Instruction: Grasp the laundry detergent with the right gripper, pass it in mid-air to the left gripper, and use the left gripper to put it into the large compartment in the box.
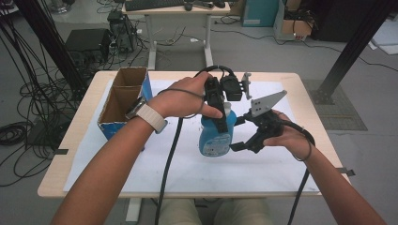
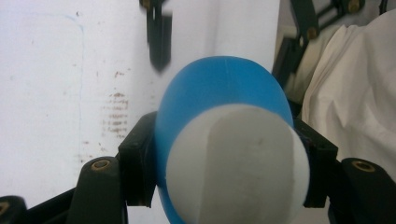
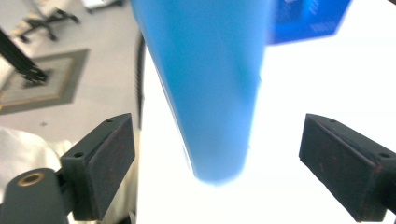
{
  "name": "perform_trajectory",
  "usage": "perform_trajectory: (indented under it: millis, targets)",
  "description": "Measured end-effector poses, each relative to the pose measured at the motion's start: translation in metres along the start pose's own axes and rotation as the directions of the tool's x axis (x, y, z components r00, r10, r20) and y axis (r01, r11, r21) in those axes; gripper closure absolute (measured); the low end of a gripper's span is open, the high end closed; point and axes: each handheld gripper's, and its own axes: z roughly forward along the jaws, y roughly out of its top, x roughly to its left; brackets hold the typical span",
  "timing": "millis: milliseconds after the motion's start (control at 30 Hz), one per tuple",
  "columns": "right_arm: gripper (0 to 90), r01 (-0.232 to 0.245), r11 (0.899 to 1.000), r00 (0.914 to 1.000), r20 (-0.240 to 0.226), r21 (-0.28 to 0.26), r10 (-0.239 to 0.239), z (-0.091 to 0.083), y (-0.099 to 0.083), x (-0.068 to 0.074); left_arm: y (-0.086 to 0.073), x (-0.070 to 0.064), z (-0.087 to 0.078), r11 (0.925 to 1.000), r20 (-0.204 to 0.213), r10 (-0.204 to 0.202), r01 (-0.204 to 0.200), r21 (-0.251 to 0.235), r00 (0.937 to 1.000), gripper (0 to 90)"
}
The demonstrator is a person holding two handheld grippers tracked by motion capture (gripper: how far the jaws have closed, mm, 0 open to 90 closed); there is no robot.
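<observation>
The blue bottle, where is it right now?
In the high view the blue bottle stands mid-table, right of the cardboard box, clamped near its top by the left gripper; the right gripper is open beside it.

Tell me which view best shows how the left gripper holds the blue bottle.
The left gripper view: the left gripper has both jaws pressed against the blue bottle just under its white cap. The high view shows that gripper over the bottle, contact hidden. The right gripper view shows the bottle's body.

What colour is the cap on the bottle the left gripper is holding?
White, on the blue bottle; the cap shows best in the left gripper view.
</observation>
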Motion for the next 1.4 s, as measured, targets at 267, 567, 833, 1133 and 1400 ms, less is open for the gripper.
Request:
perform_trajectory:
  millis: [267, 567, 833, 1133, 1400]
  targets:
    - [4.6, -0.058, 0.982, 0.9916, 0.124, 0.177, 0.036, -0.023, -0.027, -0.012, -0.007, 0.005, -0.008, 0.9971, -0.020, -0.070, 0.071, 0.028, 0.9973, 37.5]
    - [3.1, -0.008, 0.961, 0.9948, 0.100, 0.276, -0.020, -0.048, -0.041, -0.018, -0.014, 0.009, -0.025, 0.9861, -0.056, -0.157, 0.160, 0.046, 0.9860, 37.5]
    - [3.3, 0.001, 0.951, 0.9873, 0.151, 0.310, -0.050, -0.065, -0.041, -0.020, -0.021, 0.014, -0.040, 0.9625, -0.095, -0.268, 0.271, 0.016, 0.9587, 37.5]
    - [3.3, -0.010, 0.941, 0.9799, 0.191, 0.337, -0.058, -0.080, -0.041, -0.019, -0.029, 0.024, -0.067, 0.9058, -0.148, -0.419, 0.424, -0.004, 0.8956, 37.5]
    - [3.2, -0.079, 0.937, 0.9708, 0.240, 0.340, -0.005, -0.086, -0.047, -0.015, -0.039, 0.033, -0.089, 0.8444, -0.200, -0.530, 0.535, -0.032, 0.8243, 37.5]
